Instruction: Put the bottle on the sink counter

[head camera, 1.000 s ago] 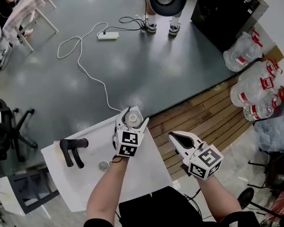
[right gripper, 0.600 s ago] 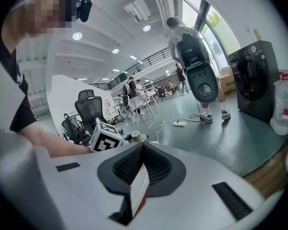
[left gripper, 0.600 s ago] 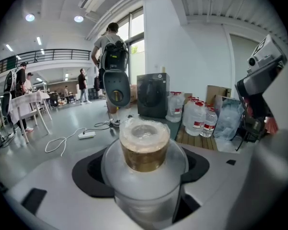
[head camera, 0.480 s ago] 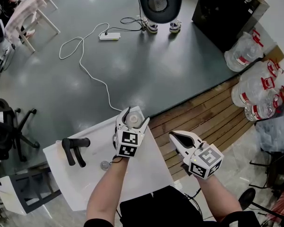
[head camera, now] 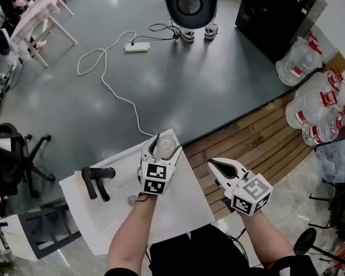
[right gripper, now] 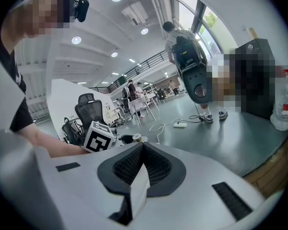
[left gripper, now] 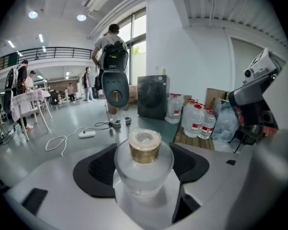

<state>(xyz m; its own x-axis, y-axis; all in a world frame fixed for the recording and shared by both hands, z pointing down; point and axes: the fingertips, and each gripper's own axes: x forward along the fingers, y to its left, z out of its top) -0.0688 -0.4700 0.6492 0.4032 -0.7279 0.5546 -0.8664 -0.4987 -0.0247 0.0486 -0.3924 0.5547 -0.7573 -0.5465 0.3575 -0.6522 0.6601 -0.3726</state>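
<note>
A frosted bottle (head camera: 165, 147) with a gold neck and clear cap sits between the jaws of my left gripper (head camera: 163, 145), which is shut on it. In the head view it is over the far right corner of the white sink counter (head camera: 181, 207). The left gripper view shows the bottle (left gripper: 144, 150) upright, pressed by both black pads (left gripper: 93, 169); whether its base touches the counter is hidden. My right gripper (head camera: 214, 163) hangs to the right of the counter, shut and empty (right gripper: 139, 150).
A black faucet (head camera: 96, 180) and a drain (head camera: 132, 200) are at the counter's left part. Wooden decking (head camera: 247, 142) runs beside it on the right, with water jugs (head camera: 310, 105) and a black cabinet (head camera: 276, 10) beyond. A person (head camera: 191, 4), a power strip (head camera: 137, 46) and an office chair (head camera: 11, 160) are on the grey floor.
The head view has shifted a little. The left gripper still holds the bottle over the counter's far corner, and the right gripper stays where it was.
</note>
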